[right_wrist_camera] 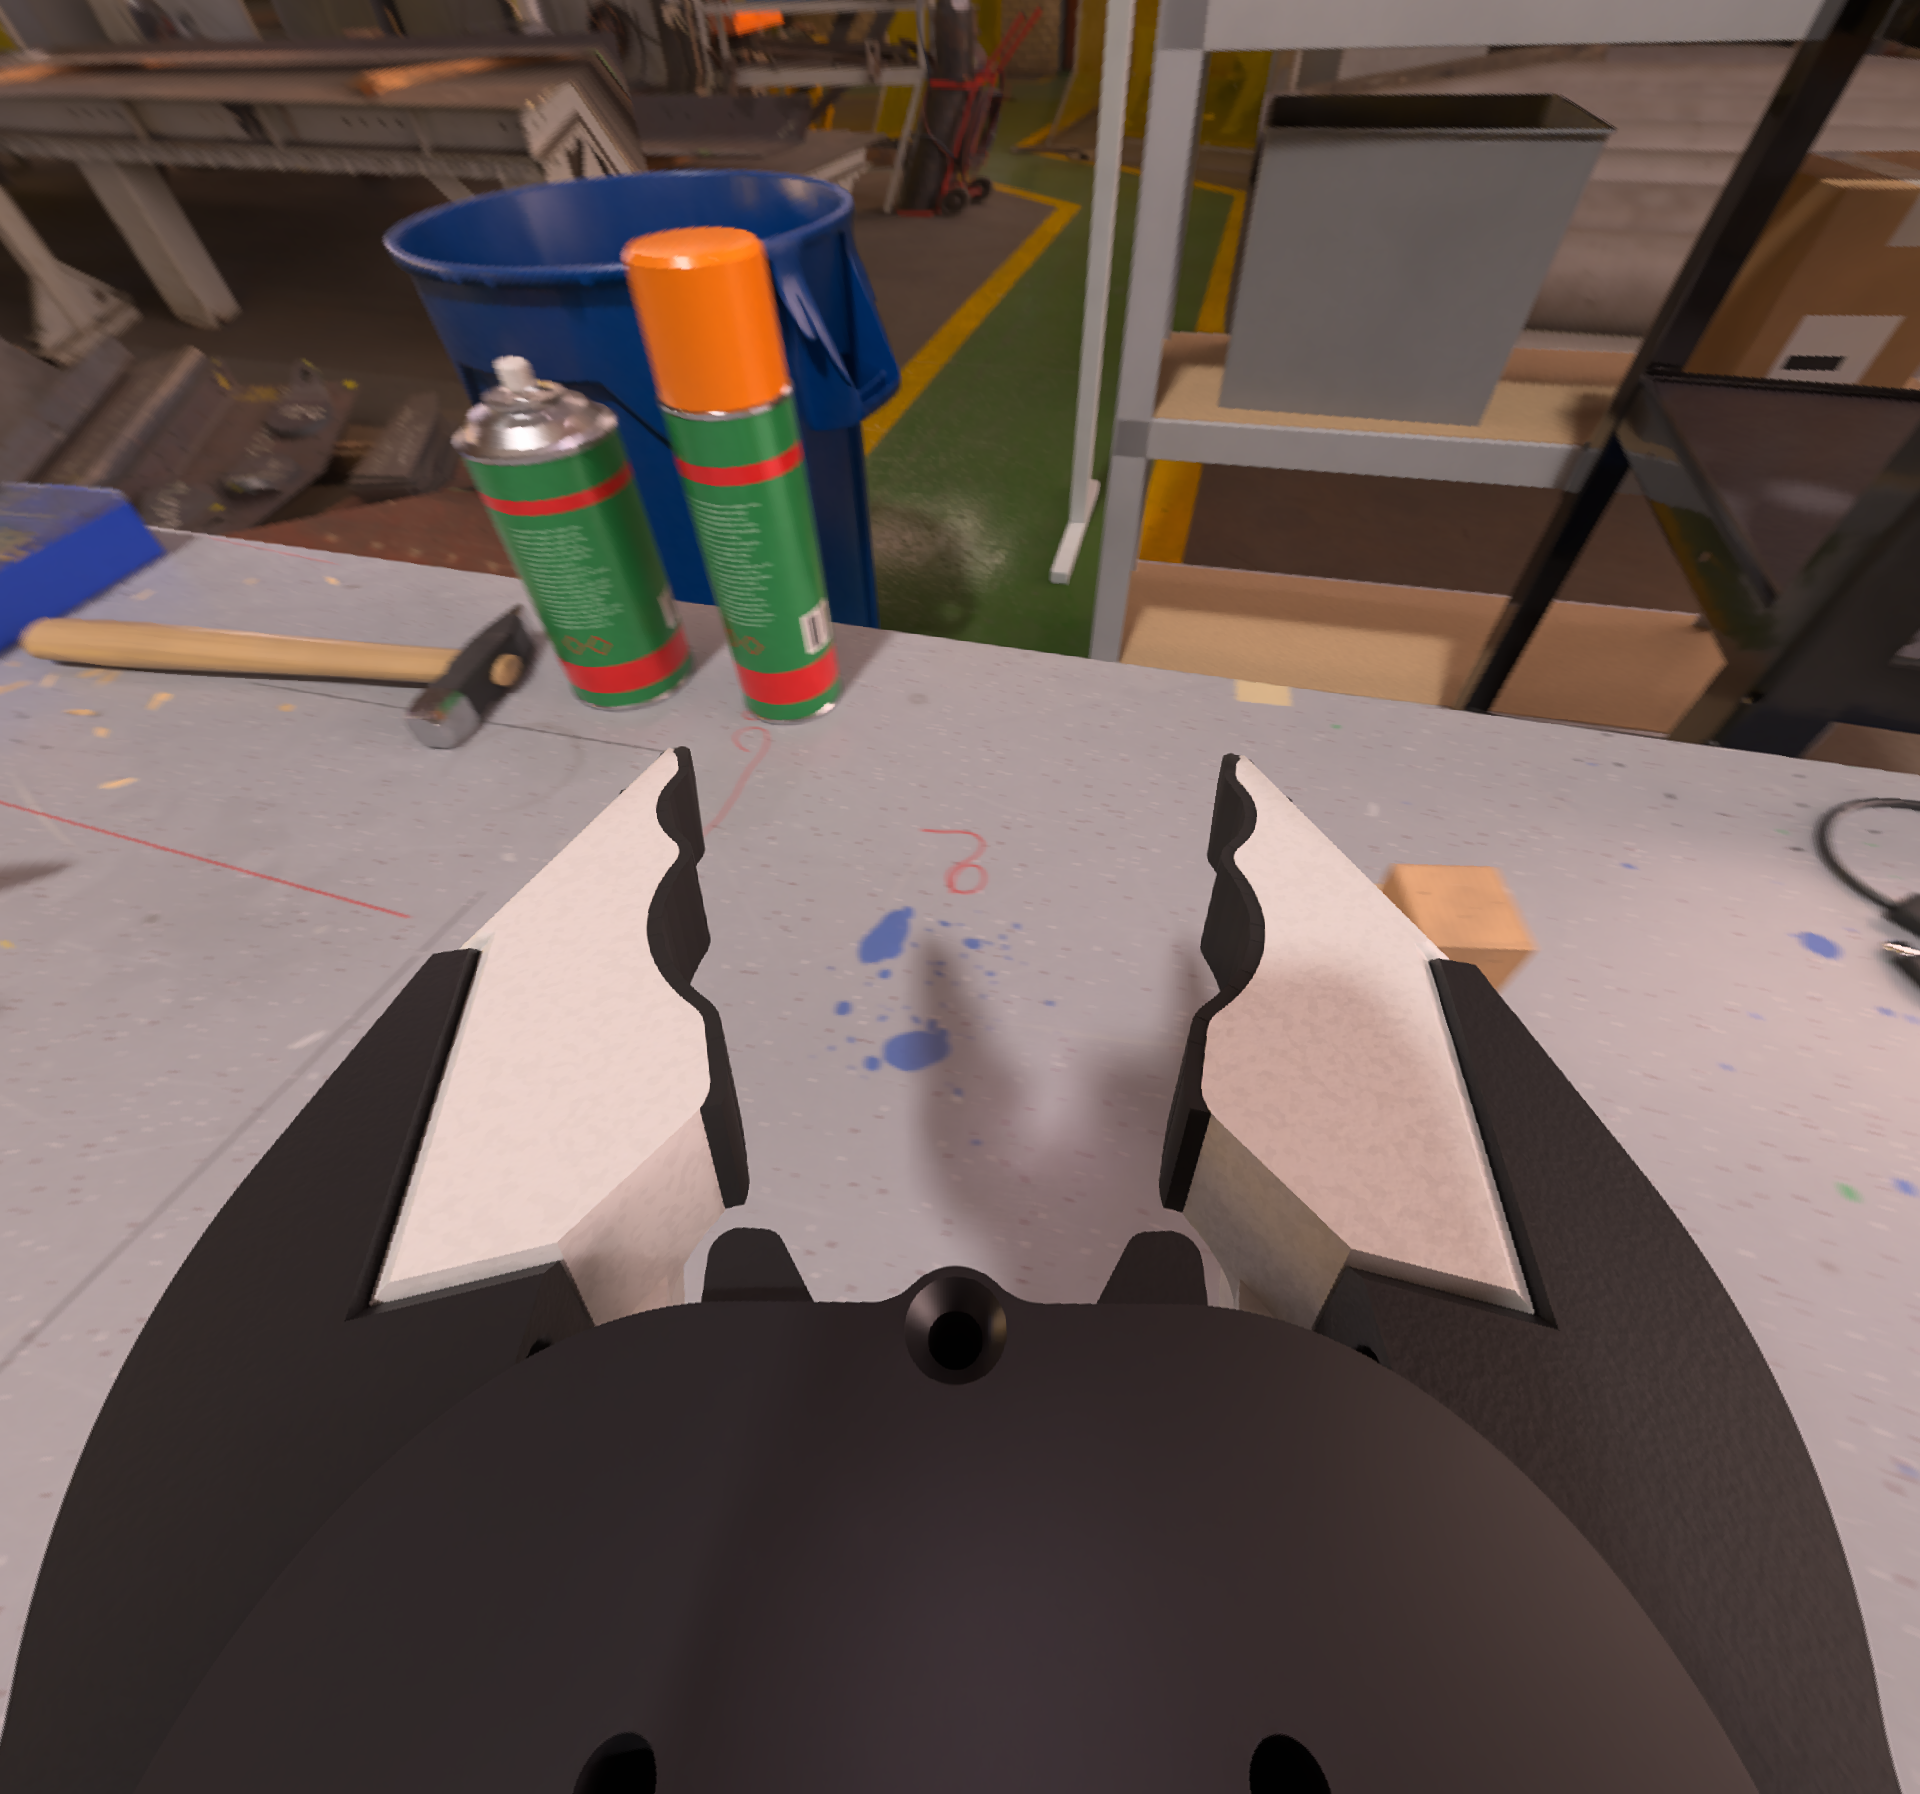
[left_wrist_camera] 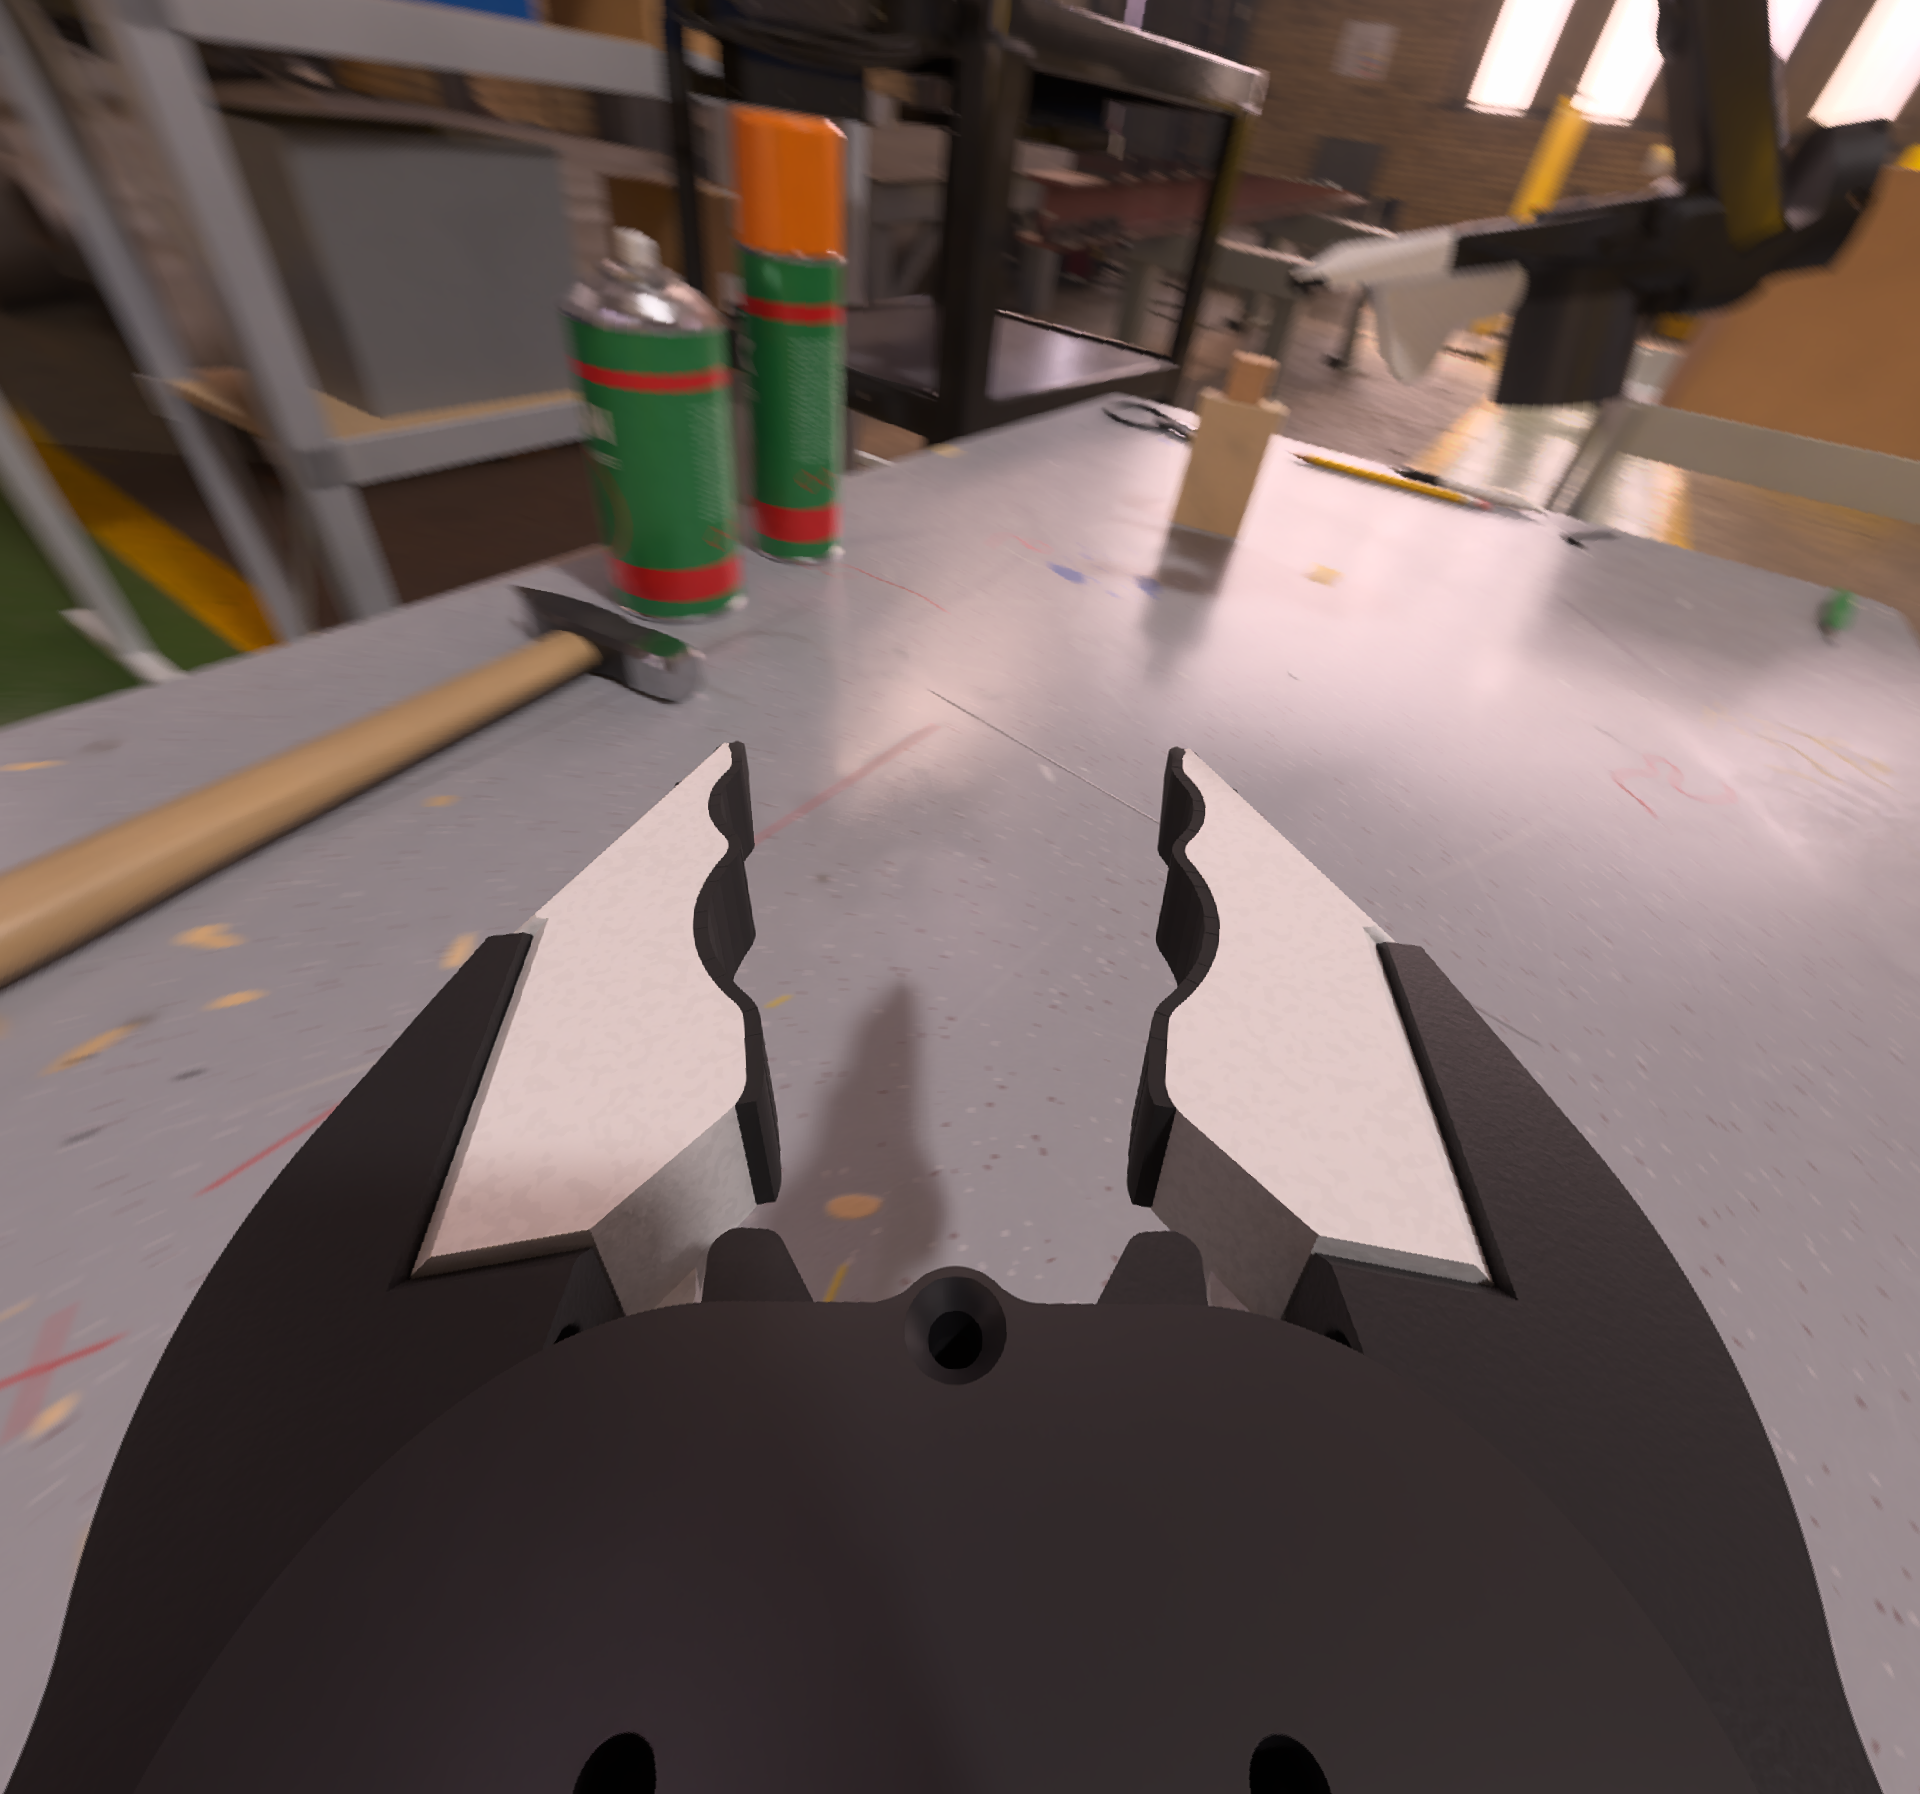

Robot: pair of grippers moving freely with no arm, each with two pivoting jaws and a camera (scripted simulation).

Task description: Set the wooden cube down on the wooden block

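A pale wooden block (left_wrist_camera: 1226, 471) stands upright far down the grey table (left_wrist_camera: 1351, 705). A small tan wooden cube (left_wrist_camera: 1250, 380) shows just above the block's top edge; I cannot tell whether it rests on the block or stands behind it. In the right wrist view the cube (right_wrist_camera: 1460, 913) sits just right of my right finger, partly hidden by it. My left gripper (left_wrist_camera: 956, 768) is open and empty, low over the table, well short of the block. My right gripper (right_wrist_camera: 956, 762) is open and empty; it also shows in the left wrist view (left_wrist_camera: 1392, 290), raised to the right of the block.
Two green spray cans (left_wrist_camera: 665, 456) (right_wrist_camera: 748, 487) and a hammer (left_wrist_camera: 312, 778) (right_wrist_camera: 260, 653) lie along the table's left side. A black cable (right_wrist_camera: 1860, 861) and a pencil (left_wrist_camera: 1382, 482) lie at the far end. A blue bin (right_wrist_camera: 582, 310) and shelving (right_wrist_camera: 1403, 217) stand beyond the edge.
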